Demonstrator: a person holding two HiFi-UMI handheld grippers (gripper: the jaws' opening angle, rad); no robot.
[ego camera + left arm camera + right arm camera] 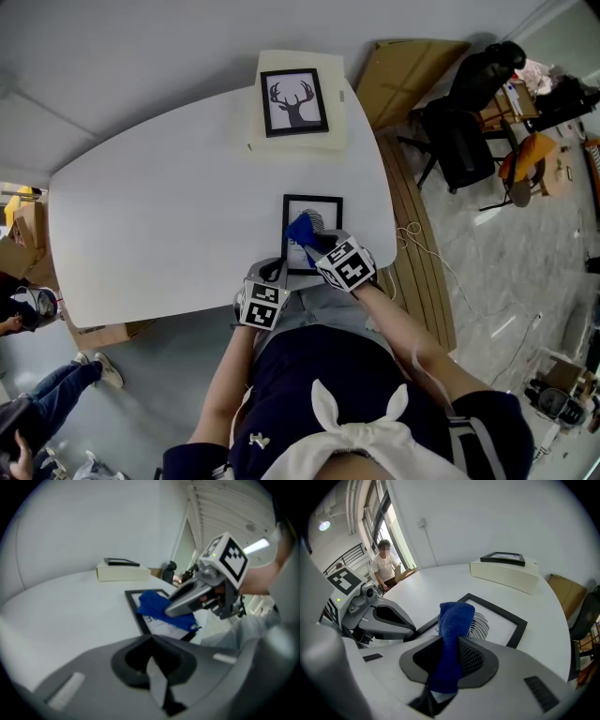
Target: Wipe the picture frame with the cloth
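A black picture frame (312, 200) with a white print lies flat on the white table (169, 225), near its front edge. My right gripper (319, 246) is shut on a blue cloth (302, 228), and the cloth's free end rests on the frame's glass. In the right gripper view the cloth (453, 620) stands up between the jaws (450, 641) over the frame (520, 625). My left gripper (275, 272) sits at the frame's near left corner, jaws shut with nothing seen between them (152, 641). The left gripper view shows the cloth (152, 604) under the right gripper (171, 611).
A second framed picture of a deer (294, 101) lies on a cream box (302, 141) at the table's far side. Cardboard (403, 75) and black chairs (469, 122) stand to the right. A person (386, 564) sits beyond the table's left.
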